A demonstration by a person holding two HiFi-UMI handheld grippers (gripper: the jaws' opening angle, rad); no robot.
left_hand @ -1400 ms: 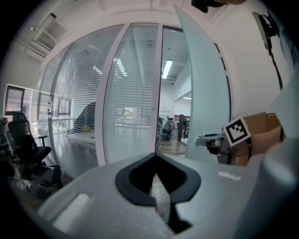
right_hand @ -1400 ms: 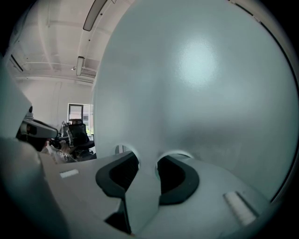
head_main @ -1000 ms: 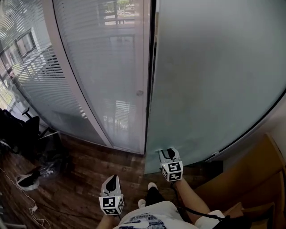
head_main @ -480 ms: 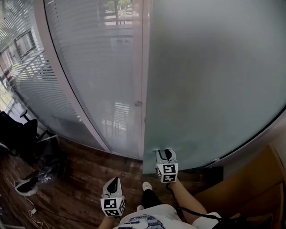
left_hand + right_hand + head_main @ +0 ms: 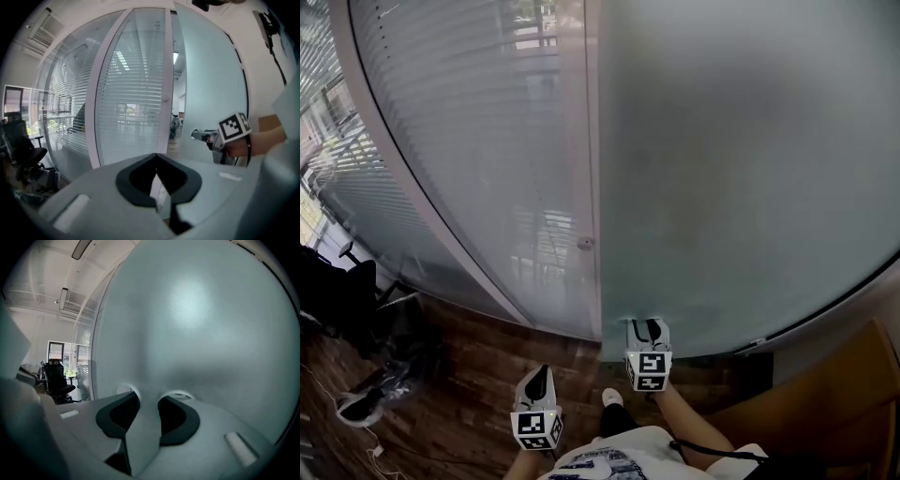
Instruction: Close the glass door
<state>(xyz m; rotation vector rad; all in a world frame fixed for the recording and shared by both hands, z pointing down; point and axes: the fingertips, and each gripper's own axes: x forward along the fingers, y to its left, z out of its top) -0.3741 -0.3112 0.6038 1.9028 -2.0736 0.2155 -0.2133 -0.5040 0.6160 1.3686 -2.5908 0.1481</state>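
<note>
Risk first: the right gripper [image 5: 646, 324] grips nothing. Its jaws stand partly apart, with both tips pressed on the frosted glass door [image 5: 750, 187], low down and close to its free edge. The door is almost home; the left gripper view shows a narrow gap between its edge and the white frame [image 5: 581, 141]. Contact is a bare push on smooth glass, so the tips could well skid sideways, run off the edge and land in that gap, where door and frame would pinch them. Too hard a shove might bang glass against frame, and too light a one may leave the door short of closed. The left gripper [image 5: 537, 373] hangs free below and left of the other, jaws together on nothing and touching no surface, so it gives no second point of contact if the push slips. Around: a partition with blinds [image 5: 459, 141] left of the frame and a small round knob [image 5: 585, 244] on the frame. An office chair [image 5: 347, 281], a dark bag [image 5: 398, 361] and a loose cable [image 5: 342, 427] sit on the wooden floor [image 5: 469, 403], and a wooden cabinet [image 5: 848, 394] stands at right. The person's shoe [image 5: 612, 397] is just behind the door's bottom corner. None of these appears to lie in the door's path, and nothing seen blocks the last of the closing.
</note>
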